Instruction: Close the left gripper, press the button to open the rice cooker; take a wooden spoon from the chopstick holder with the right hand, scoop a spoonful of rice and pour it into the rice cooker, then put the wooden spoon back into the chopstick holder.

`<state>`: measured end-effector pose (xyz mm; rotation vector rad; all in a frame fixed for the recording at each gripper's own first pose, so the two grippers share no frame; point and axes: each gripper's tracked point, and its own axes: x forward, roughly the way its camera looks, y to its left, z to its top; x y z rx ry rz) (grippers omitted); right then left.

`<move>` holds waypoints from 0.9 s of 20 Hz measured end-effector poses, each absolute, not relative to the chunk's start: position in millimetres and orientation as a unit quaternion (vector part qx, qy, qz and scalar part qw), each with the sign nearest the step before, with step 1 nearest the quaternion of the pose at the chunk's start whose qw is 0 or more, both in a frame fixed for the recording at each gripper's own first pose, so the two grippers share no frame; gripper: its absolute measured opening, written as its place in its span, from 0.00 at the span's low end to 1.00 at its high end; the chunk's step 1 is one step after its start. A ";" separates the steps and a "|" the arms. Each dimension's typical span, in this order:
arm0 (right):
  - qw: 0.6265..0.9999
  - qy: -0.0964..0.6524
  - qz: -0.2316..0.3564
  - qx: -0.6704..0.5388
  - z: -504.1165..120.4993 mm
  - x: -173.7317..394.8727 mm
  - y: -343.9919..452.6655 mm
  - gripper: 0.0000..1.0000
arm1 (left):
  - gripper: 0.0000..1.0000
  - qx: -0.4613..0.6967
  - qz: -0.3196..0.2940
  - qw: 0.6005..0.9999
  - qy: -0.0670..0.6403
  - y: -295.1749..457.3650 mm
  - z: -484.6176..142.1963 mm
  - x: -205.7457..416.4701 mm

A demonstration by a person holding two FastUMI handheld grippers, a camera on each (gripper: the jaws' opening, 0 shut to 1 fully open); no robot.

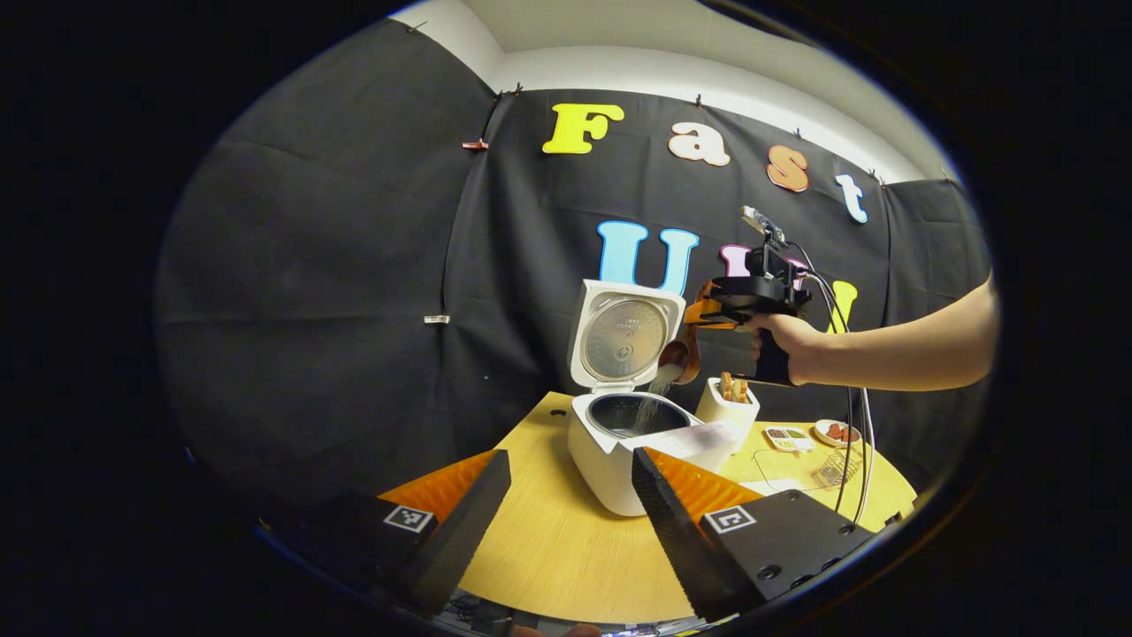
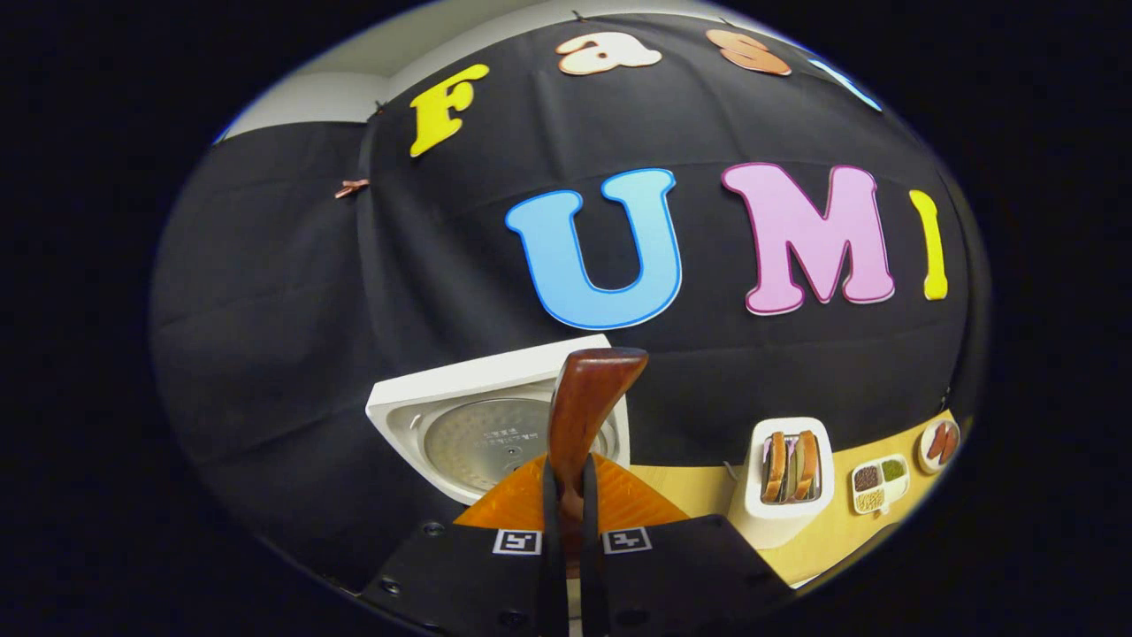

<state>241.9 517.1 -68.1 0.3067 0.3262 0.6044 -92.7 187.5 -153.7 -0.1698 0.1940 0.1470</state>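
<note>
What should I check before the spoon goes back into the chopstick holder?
1. Rice cooker lid open: ok.
2. Right hand-held gripper clamped on the wooden spoon handle: ok.
3. Spoon emptied: not ok, rice is falling from it into the inner pot.
4. Room in the chopstick holder: cannot tell, other utensils stand inside.
5. Left hand-held gripper out of the way: ok, open and back from the cooker.
</note>
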 end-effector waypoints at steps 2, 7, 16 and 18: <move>0.932 0.152 0.306 0.123 -66.8 237.5 521.0 0.10 | 0.95 -0.090 0.075 0.988 0.096 184.6 -154.2 -94.1; 0.933 0.125 0.333 0.063 -53.1 236.7 531.7 0.10 | 0.95 -0.091 0.076 0.988 0.099 181.5 -156.7 -94.4; 0.906 0.030 0.403 -0.124 -30.0 210.8 568.5 0.10 | 0.95 -0.096 0.087 0.987 0.098 183.2 -157.7 -86.6; 0.897 0.006 0.412 -0.158 -25.5 203.7 574.4 0.10 | 0.96 -0.093 0.089 0.988 0.089 180.4 -151.4 -85.0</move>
